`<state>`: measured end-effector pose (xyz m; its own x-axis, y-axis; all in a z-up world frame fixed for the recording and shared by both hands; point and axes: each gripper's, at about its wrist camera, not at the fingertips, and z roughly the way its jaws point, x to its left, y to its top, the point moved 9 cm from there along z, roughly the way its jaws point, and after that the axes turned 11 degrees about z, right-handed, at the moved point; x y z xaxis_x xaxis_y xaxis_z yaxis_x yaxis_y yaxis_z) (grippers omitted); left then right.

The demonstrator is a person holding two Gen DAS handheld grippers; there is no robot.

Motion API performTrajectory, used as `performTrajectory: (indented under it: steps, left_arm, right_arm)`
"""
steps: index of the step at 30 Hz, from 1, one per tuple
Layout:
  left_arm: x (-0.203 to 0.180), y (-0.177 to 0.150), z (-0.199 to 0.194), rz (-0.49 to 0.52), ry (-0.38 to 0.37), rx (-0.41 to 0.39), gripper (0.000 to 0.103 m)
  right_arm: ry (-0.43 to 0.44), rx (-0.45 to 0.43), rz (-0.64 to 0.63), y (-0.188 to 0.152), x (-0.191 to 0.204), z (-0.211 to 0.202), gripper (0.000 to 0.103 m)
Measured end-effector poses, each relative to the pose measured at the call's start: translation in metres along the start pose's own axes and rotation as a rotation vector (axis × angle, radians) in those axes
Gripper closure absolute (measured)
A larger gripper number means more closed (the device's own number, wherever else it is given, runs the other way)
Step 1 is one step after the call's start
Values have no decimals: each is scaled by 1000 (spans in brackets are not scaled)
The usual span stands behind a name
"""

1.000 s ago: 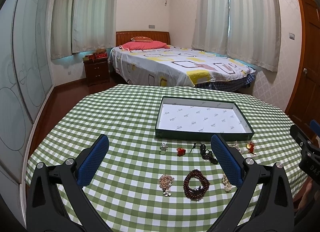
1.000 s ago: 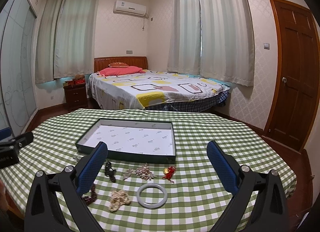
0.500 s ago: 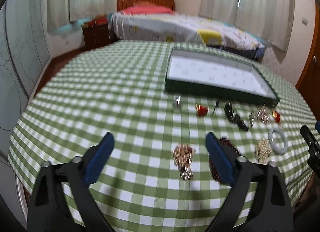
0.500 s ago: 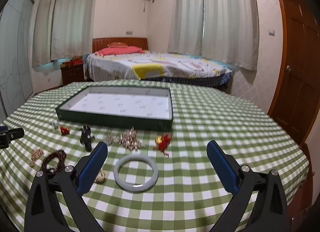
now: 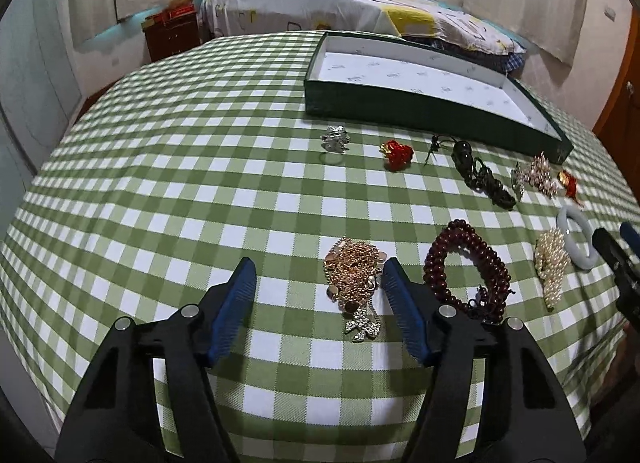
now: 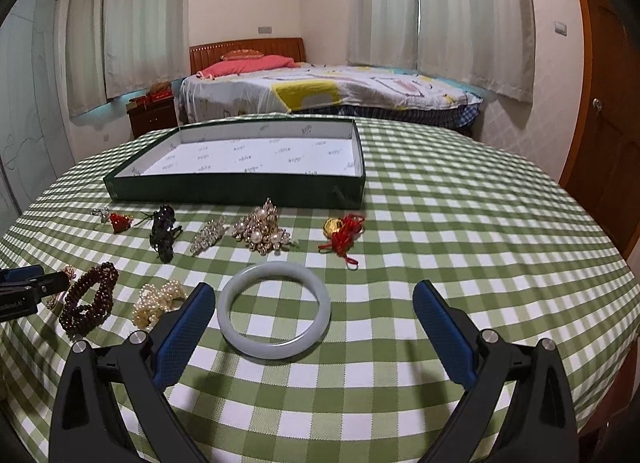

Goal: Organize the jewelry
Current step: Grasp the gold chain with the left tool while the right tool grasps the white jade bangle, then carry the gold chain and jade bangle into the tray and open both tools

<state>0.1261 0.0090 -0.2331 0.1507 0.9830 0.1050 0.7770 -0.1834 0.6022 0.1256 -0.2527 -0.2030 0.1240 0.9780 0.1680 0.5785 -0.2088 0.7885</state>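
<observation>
My left gripper [image 5: 318, 265] hangs low over the checked cloth and its jaws are closing. A gold chain necklace [image 5: 354, 267] lies between the fingers, close to the right pad, and neither pad presses on it. My right gripper [image 6: 314, 289] stands open over a pale jade bangle [image 6: 276, 268], which lies flat between its fingers, nearer the left one. Behind the jewelry sits a dark green box [image 5: 400, 111] [image 6: 240, 187] with a white lining and nothing in it. A dark red bead bracelet [image 5: 434, 265] and a pearl piece [image 5: 552, 259] lie between the two grippers.
In a row before the box lie a silver ring [image 5: 336, 139], a red ornament [image 5: 398, 153], a black bead cord [image 5: 480, 175], a crystal clip [image 6: 208, 235], a pearl brooch [image 6: 262, 229] and a gold charm on red cord [image 6: 344, 231]. Beyond the round table stands a bed [image 6: 320, 91].
Both grippers have come down toward the table and tilted downward. The left jaws have narrowed, with the gold chain now between them. The bangle now lies between the right fingers.
</observation>
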Motion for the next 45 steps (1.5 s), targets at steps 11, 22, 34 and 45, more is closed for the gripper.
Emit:
performTrajectory:
  steps: [11,22,34,45]
  left_arm:
    - [-4,9,1,-8,-87,-45,89]
    - [6,16,-3,-48,-56,-76,91]
    - [10,21,-6,-47,-33,-97,91]
    - [10,27,-17,-38,-21,-134,91]
  right_arm:
    - [5,35,-4,-3,1,10,7]
    - [-1,77,-38,-7,7,22,7]
    - [42,113,-60,-15,18,27,33]
    - [39,81,-52,-11,16,18,34]
